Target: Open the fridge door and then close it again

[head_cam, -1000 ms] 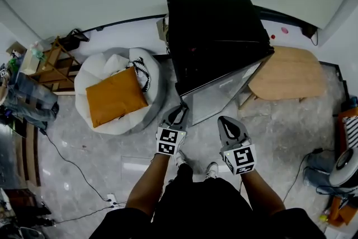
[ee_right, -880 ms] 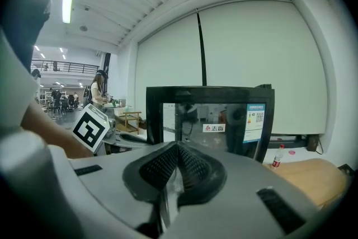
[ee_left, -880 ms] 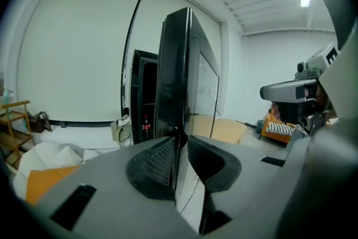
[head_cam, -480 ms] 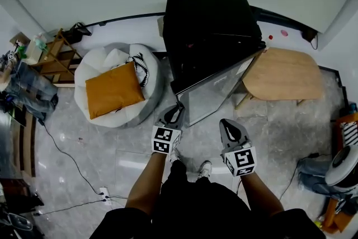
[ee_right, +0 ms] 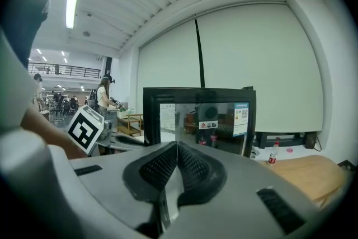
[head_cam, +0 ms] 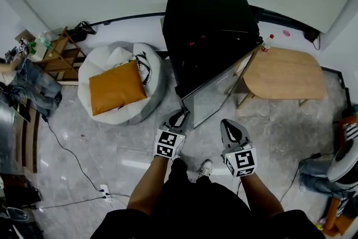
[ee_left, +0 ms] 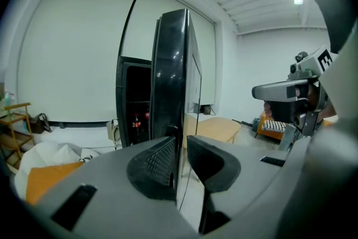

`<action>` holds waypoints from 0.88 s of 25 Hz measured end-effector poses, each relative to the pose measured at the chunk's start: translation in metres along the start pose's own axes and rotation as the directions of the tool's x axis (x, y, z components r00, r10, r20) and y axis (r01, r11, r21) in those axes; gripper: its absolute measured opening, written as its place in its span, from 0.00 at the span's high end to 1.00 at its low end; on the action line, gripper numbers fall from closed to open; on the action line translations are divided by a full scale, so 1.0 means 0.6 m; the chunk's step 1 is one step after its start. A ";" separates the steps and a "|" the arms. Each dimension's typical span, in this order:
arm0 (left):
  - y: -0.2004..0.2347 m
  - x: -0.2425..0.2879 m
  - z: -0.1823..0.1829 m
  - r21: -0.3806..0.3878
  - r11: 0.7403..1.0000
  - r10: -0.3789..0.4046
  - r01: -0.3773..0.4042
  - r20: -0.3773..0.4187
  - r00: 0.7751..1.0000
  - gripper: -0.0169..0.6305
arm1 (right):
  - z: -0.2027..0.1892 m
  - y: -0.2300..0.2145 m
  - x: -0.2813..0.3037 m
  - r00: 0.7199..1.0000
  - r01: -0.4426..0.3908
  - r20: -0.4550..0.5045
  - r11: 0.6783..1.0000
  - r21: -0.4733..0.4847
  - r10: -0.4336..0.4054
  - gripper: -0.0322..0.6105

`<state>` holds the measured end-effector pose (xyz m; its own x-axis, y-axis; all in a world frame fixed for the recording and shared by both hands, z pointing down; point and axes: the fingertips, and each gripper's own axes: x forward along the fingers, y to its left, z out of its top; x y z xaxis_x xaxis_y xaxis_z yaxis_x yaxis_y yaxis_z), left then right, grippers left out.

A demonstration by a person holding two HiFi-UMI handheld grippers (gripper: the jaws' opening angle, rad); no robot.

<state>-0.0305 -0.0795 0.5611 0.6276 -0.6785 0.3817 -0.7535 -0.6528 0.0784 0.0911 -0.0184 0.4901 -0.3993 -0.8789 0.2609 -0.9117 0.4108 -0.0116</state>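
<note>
Gripping the fridge door's free edge

Left of the fridge lies a white bean bag with an orange cushion, and a wooden shelf stands farther left. A wooden table sits just beside its right side, with a bottle on the nearest corner. The fridge is upright, long axis vertical. Its glass door is ajar, hinged by the table, free edge towards the person. A red-and-white label and a sticker with a square code are too small to read. The left gripper clamps that edge; the right gripper is closed on nothing.
</note>
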 end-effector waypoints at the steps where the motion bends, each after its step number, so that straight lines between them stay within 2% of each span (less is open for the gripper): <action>1: -0.006 -0.001 -0.003 0.012 1.000 0.001 -0.001 -0.006 1.000 0.85 | -0.001 -0.002 -0.004 1.000 0.002 0.005 1.000 0.002 -0.002 0.92; 4: -0.023 -0.004 -0.002 0.070 0.997 0.022 -0.021 -0.013 1.000 0.85 | -0.005 -0.006 -0.017 1.000 0.006 0.012 1.000 0.008 -0.006 0.92; 9: -0.051 -0.013 -0.006 0.069 0.997 0.033 -0.033 -0.006 0.999 0.84 | -0.016 -0.012 -0.045 1.000 0.012 0.011 1.000 0.010 -0.012 0.92; 19: -0.148 -0.021 -0.021 0.123 0.992 -0.036 0.037 -0.012 0.999 0.83 | -0.017 -0.022 -0.082 0.999 0.015 0.042 1.000 0.002 -0.015 0.92; 22: -0.182 -0.022 -0.025 0.127 0.990 -0.065 0.067 -0.016 0.998 0.78 | -0.013 -0.025 -0.092 0.998 0.018 0.054 1.000 -0.002 -0.018 0.92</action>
<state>0.0404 0.0059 0.5612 0.6723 -0.6292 0.3900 -0.6790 -0.7340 -0.0138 0.1278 0.0255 0.4834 -0.3879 -0.8978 0.2086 -0.9184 0.3956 -0.0051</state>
